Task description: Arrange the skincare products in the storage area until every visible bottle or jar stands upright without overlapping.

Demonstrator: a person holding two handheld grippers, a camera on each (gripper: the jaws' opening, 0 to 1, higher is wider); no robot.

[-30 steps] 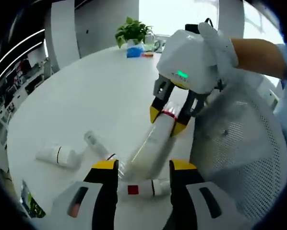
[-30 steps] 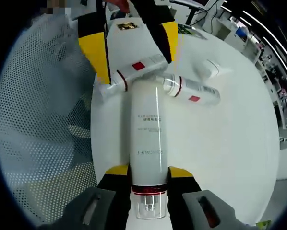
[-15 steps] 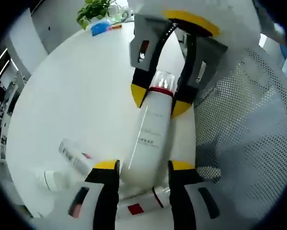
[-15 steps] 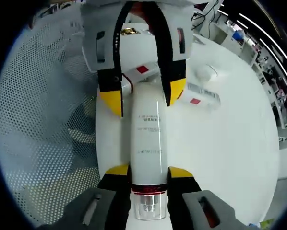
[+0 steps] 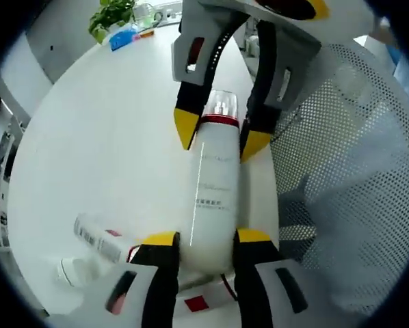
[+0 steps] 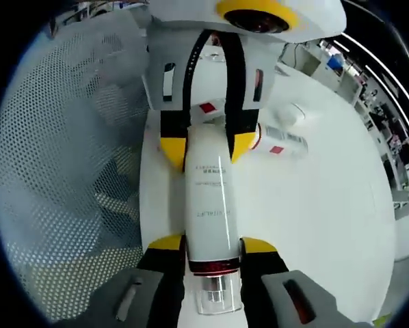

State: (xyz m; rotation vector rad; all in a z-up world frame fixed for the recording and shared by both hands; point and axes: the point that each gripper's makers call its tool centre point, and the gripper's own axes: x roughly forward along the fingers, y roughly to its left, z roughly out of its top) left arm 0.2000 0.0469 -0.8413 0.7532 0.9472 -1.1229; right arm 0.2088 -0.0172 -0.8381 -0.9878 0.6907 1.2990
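Observation:
A tall white bottle (image 5: 213, 198) with a red band and a clear cap (image 5: 219, 106) is held between both grippers, end to end. My left gripper (image 5: 208, 238) is shut on its base end, and its yellow tips press the bottle's sides (image 6: 206, 149). My right gripper (image 6: 211, 244) is shut on the neck just above the red band (image 6: 213, 264); it reaches in from the top of the left gripper view (image 5: 221, 135). On the white table (image 5: 109, 137) lie a barcode tube (image 5: 96, 234), a tube with a red square (image 5: 199, 301) and a small white jar (image 5: 70, 270).
A white mesh basket (image 5: 341, 171) stands right beside the bottle, at the table's edge (image 6: 68, 171). A potted plant (image 5: 111, 11) and small items sit at the table's far side. The open white tabletop stretches away from the basket.
My left gripper has slid forward around the bottle's base and its jaws have narrowed onto it. The right gripper keeps its hold on the neck.

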